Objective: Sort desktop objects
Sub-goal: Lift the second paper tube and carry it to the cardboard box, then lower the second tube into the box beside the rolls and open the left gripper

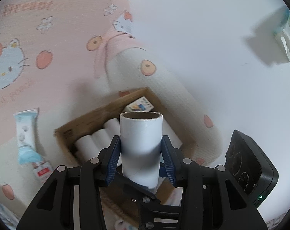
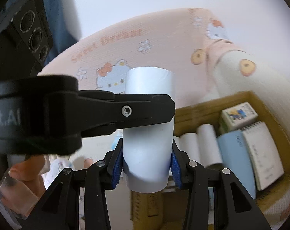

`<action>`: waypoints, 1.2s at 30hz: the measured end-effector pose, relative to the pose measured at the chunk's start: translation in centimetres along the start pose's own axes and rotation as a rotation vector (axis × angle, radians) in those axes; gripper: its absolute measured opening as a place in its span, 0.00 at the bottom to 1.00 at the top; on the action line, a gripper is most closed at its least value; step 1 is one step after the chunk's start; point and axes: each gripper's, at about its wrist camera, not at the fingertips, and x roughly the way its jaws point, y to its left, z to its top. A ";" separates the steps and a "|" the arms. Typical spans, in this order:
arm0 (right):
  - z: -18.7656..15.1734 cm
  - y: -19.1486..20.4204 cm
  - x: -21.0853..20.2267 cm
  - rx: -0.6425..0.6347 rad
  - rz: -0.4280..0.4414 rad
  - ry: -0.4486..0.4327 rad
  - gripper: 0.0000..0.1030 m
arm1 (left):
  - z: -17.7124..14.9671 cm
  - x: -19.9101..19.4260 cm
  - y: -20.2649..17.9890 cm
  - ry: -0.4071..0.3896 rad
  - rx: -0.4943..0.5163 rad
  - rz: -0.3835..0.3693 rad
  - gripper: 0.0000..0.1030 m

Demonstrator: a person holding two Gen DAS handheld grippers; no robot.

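Left gripper (image 1: pixel 141 151) has its blue pads clamped on both sides of a white paper roll (image 1: pixel 140 143) with a cardboard core, held upright, jaws fairly wide because the roll is fat. Right gripper (image 2: pixel 147 158) likewise grips a white roll (image 2: pixel 148 134) low on its body, pads pressing each flank. In the right wrist view a black finger of the other gripper (image 2: pixel 125 113) crosses in front of that roll; whether both grippers hold one same roll I cannot tell.

Just below and beyond the left gripper is the cardboard box (image 1: pixel 99 113), on a pink cartoon-cat mat (image 1: pixel 49 48). White rolls (image 1: pixel 99 140) already lie side by side in it, so my guess is that this roll is meant to join that row; the upright hold keeps it clear of the box rim.

Left view only: a snack wrapper (image 1: pixel 28 134) on the mat, a black device (image 1: pixel 248 163) to the right, a small printed box (image 1: pixel 140 104) at the box's far corner. Right view only: a spiral notepad (image 2: pixel 262 153) and a light blue booklet (image 2: pixel 235 157) inside the box, plus a hand (image 2: pixel 24 174) at lower left.
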 end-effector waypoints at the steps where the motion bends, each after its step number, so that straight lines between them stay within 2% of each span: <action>1: 0.0 -0.3 0.1 0.002 -0.006 -0.003 0.39 | 0.2 0.4 -0.5 0.006 0.007 -0.008 0.46; 7: 1.1 -2.5 0.2 0.023 -0.023 0.010 0.39 | 1.2 2.3 -2.0 0.027 0.016 -0.002 0.46; 11: 1.6 -3.4 0.7 0.022 -0.055 0.048 0.39 | 1.9 3.8 -2.1 0.054 0.003 -0.004 0.46; 13: 1.8 -4.0 1.1 0.037 -0.042 0.070 0.39 | 2.3 4.5 -1.9 0.067 -0.018 0.000 0.46; 21: 1.7 -5.5 3.5 0.051 0.018 0.183 0.39 | 2.8 7.2 0.7 0.163 -0.162 0.011 0.45; 27: 1.3 -6.1 4.8 0.070 0.049 0.242 0.40 | 2.7 9.1 3.2 0.220 -0.253 -0.027 0.45; 31: 0.8 -6.7 5.0 0.102 0.083 0.270 0.40 | 3.1 10.6 4.7 0.243 -0.259 0.058 0.45; 36: -0.4 -6.5 5.1 0.076 0.058 0.312 0.40 | 2.4 12.8 6.8 0.323 -0.350 -0.005 0.45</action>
